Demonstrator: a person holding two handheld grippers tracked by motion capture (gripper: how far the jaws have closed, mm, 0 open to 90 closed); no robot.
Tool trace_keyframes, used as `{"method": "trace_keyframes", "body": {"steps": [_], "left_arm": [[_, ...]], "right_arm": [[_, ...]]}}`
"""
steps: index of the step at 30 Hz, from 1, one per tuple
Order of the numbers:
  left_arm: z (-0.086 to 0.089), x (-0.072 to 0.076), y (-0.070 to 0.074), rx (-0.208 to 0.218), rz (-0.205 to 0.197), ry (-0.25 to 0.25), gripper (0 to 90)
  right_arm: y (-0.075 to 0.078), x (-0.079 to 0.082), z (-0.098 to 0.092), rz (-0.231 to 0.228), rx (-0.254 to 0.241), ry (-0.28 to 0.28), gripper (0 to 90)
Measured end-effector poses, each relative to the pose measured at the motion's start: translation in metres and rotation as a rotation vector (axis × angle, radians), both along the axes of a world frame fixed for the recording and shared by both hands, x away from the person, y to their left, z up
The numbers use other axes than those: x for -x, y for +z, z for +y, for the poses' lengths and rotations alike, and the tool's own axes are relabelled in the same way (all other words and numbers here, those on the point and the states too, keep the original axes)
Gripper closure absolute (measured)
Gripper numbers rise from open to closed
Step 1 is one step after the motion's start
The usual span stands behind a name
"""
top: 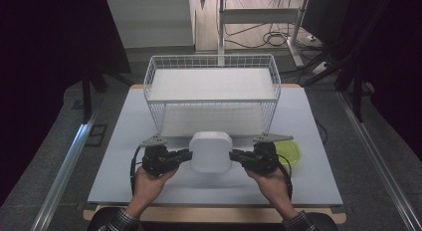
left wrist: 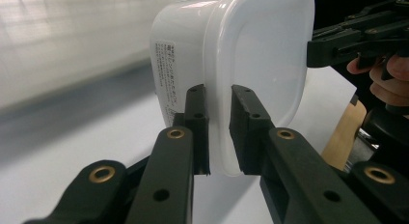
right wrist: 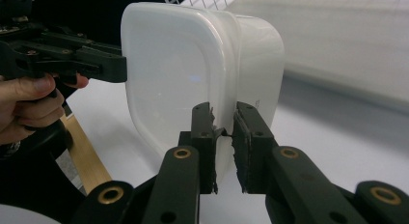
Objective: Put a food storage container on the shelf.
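Observation:
A white plastic container (top: 211, 152) with a translucent lid sits between both grippers at the table's front middle. My left gripper (top: 187, 155) is shut on the lid's rim at the container's left side. In the left gripper view the jaws (left wrist: 219, 96) pinch the rim of the container (left wrist: 241, 50), whose printed label faces left. My right gripper (top: 233, 155) is shut on the opposite rim. The right gripper view has its jaws (right wrist: 223, 113) clamped on the lid edge of the container (right wrist: 173, 69). Whether the container rests on the table or hangs just above it I cannot tell.
A white wire basket (top: 149, 81) stands open at the back middle of the pale table (top: 119, 156). A lime-green dish (top: 292, 150) lies just right of the right gripper, partly hidden by it. Dark floor and metal rails flank the table.

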State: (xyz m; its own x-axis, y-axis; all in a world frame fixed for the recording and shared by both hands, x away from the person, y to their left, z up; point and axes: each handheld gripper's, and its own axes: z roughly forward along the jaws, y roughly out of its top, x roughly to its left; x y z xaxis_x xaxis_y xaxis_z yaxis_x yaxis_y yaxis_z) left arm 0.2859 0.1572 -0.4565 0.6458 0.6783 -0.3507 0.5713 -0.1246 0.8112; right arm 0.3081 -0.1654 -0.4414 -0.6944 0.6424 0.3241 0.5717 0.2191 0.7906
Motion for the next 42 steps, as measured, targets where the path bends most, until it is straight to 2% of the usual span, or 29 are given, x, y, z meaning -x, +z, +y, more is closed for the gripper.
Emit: {"method": "trace_keyframes", "body": {"steps": [14,32,42], "left_arm": [[0.0,-0.01,0.032,-0.006,-0.071,0.018,78.7],[0.002,-0.021,0.056,0.008,-0.115,0.031,78.7],[0.005,-0.028,0.077,0.02,-0.146,0.042,78.7]], "right_arm": [[0.033,-0.011,0.002,-0.071,-0.021,-0.008,79.6],[0.058,-0.024,0.005,-0.117,-0.026,-0.009,79.4],[0.081,-0.033,0.009,-0.156,-0.029,-0.01,79.3]]}}
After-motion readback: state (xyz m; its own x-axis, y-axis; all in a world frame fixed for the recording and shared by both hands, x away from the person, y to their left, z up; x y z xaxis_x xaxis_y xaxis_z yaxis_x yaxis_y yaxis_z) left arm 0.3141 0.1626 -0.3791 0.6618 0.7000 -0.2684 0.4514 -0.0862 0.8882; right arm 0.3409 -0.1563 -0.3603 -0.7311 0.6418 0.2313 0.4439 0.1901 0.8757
